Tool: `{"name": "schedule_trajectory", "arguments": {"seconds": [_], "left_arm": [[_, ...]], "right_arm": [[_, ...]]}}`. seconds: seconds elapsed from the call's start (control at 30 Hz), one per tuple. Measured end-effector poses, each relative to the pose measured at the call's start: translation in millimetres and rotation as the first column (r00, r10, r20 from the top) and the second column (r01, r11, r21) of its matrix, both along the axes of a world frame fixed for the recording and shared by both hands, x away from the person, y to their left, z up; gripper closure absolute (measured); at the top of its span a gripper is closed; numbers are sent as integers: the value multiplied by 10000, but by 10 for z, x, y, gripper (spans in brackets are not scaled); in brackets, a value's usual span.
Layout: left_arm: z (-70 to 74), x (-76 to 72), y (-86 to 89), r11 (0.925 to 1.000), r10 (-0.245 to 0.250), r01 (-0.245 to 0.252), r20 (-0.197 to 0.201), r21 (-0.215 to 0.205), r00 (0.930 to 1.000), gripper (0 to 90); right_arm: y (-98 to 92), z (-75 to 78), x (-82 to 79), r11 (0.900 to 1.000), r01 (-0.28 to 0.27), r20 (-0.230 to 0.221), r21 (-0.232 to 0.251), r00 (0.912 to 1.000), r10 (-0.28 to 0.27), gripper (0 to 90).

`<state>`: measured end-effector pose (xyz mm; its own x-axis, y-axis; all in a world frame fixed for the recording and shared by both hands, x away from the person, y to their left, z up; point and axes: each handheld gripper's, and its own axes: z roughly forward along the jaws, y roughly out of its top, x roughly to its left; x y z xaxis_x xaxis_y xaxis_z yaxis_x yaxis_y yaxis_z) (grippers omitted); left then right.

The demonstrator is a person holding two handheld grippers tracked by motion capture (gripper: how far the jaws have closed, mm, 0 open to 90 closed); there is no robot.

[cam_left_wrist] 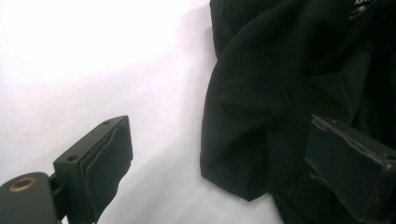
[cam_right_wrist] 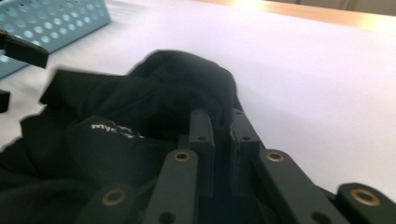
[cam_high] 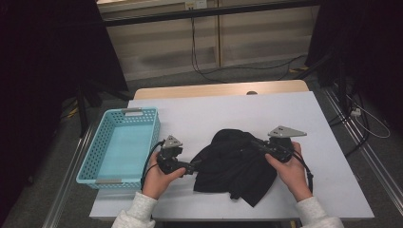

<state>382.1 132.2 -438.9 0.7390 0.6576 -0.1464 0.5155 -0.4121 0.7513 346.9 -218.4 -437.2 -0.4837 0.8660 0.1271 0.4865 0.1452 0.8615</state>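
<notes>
on the white table (cam_high: 237,111), right gripper (cam_right_wrist: 219,122) fingers pinch the black garment (cam_high: 235,164); left gripper (cam_left_wrist: 219,154) fingers gape around its edge.

Black garment (cam_right_wrist: 140,121): small white print on a fold, right gripper view, reads roughly "mys…" (rest blurred, cut off by a crease). Left gripper view: white lettering at the far right edge, unreadable.

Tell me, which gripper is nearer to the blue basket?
Left. The left gripper is just beside the blue basket, at the black garment's left edge. The right gripper is on the far side of the garment, closed on its cloth.
</notes>
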Motion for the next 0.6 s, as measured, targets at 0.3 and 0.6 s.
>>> {"name": "schedule_trajectory", "arguments": {"seconds": [0.3,0.6], "left_arm": [[25,-18,-45,9999,-108,107,127,76,9999,81],[-51,-14,-90,9995,-255,257,-71,179,9996,92]], "right_arm": [[34,112,-145,9975,-409,637,-573,9970,445,566],[344,268,-211,9792,-1664,1119,-1161,9774,1793,409]]}}
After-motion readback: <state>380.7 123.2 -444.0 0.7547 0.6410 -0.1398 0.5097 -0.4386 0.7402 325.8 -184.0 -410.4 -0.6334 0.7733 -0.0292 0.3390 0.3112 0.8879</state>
